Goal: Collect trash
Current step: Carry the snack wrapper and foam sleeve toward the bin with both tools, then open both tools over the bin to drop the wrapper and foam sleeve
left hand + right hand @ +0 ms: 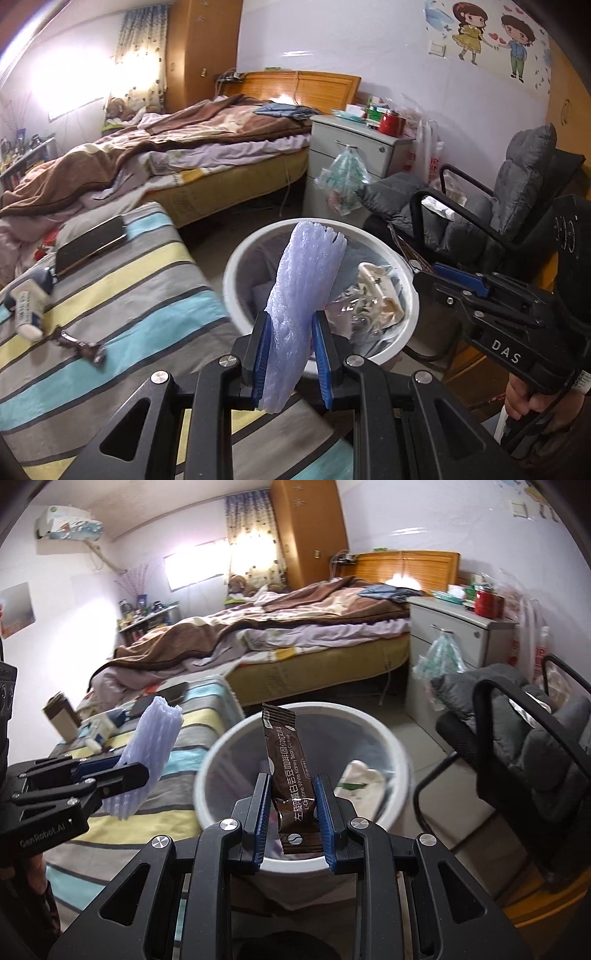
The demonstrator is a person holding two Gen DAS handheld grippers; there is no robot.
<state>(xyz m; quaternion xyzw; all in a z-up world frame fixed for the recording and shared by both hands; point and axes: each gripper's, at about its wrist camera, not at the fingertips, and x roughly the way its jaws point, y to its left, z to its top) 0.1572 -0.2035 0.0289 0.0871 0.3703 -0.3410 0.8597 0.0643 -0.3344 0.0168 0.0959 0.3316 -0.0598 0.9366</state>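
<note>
My left gripper [291, 332] is shut on a pale lilac foam net sleeve [306, 291], which stands up over the near rim of the white trash bin [236, 258]. The bin holds crumpled wrappers and clear plastic [369, 295]. In the right wrist view, my right gripper [293, 794] is shut on a brown coffee sachet [288, 764], held upright above the bin [399, 746]. The left gripper [122, 775] with the foam sleeve [151, 753] shows at the left of that view. The right gripper [443, 280] reaches in from the right in the left wrist view.
A striped bedcover [110, 295] beside the bin carries a phone [92, 243], a white tube [27, 310] and a small dark wrapper [85, 347]. A grey cushioned chair [517, 206] stands right of the bin. Behind are a large bed [184, 147] and a white cabinet [354, 155].
</note>
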